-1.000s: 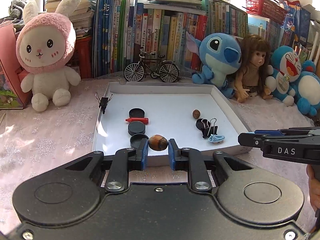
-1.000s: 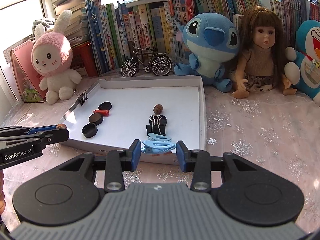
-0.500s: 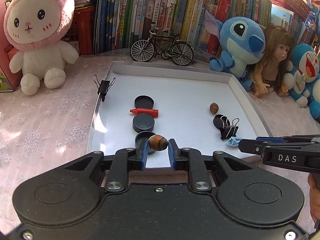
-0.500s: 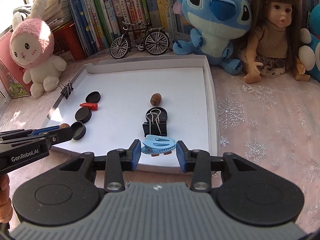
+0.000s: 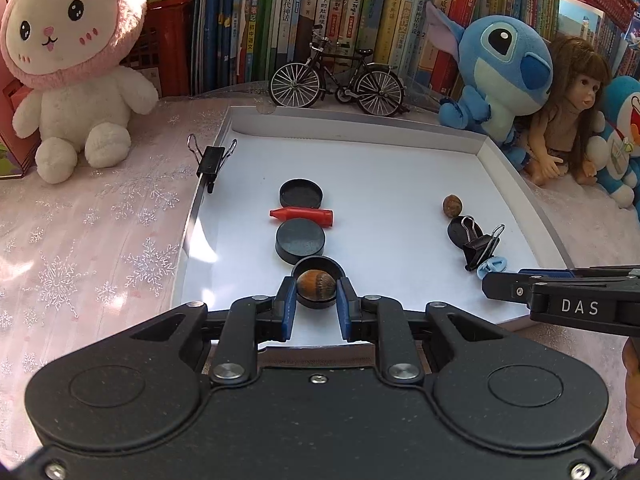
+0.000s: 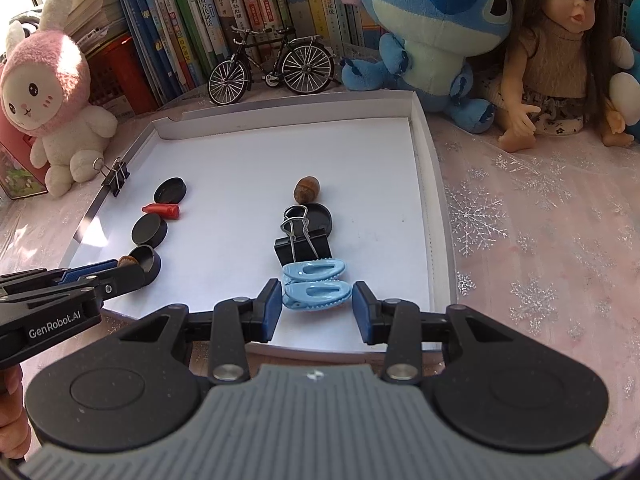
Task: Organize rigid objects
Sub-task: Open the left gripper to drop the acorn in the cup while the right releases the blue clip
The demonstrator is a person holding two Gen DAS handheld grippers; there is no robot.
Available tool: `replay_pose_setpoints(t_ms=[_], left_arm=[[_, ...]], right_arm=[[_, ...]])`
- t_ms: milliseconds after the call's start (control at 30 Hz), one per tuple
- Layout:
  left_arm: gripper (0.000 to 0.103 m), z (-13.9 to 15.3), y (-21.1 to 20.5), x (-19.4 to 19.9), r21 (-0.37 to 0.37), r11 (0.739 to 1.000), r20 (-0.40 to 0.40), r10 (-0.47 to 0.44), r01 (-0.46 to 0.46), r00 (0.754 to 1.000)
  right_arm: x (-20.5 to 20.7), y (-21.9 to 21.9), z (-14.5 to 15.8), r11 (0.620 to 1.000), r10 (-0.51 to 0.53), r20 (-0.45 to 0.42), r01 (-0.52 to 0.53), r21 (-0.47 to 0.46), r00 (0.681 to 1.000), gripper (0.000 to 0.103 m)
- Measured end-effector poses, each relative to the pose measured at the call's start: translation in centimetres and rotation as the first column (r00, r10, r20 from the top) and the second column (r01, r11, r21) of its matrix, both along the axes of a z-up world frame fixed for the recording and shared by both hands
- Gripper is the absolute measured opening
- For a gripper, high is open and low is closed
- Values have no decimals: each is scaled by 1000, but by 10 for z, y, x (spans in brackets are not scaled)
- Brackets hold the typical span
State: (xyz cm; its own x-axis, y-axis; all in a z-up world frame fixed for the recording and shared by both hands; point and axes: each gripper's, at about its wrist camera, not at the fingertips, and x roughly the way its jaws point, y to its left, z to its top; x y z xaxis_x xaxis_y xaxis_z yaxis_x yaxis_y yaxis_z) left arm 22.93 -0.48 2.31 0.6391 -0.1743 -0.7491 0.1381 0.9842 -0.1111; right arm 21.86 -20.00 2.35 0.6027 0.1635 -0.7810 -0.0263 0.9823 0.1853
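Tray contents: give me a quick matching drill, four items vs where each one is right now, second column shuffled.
Column 1:
1. acorn
2. blue hair clip
3. red crayon
4. loose binder clip

Column 2:
A. lying between two black caps in the left row
B. gripped in the left claw, over the nearest black cap
C. between the pads of the right claw, near the tray's front edge
D. overlapping a black cap in the right row, just behind the hair clip

Pairs: 1-B, 2-C, 3-A, 4-D

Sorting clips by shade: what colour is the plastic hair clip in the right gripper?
Light blue plastic hair clip; clearest in the right wrist view.
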Motion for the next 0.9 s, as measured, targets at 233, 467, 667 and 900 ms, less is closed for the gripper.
replay_pose_setpoints(t_ms=[233,467,667,900], left_arm=[[20,-2,0,13,-8,1000,15,29,-29,999],[20,-3,-3,38,1,999,16,37,-37,999],[21,-6,-1,54,-6,997,29,74,-74,997],[31,-12,-2,49,32,996,43,81,-83,996]], right_arm=[[7,-1,-1,1000,-17,17,17,8,1000,44],[23,0,-1,999,-40,54,40,0,998,44],[35,-1,0,999,-49,70,49,-3,996,44],[32,-2,-3,999,-36,82,37,-12,996,53]])
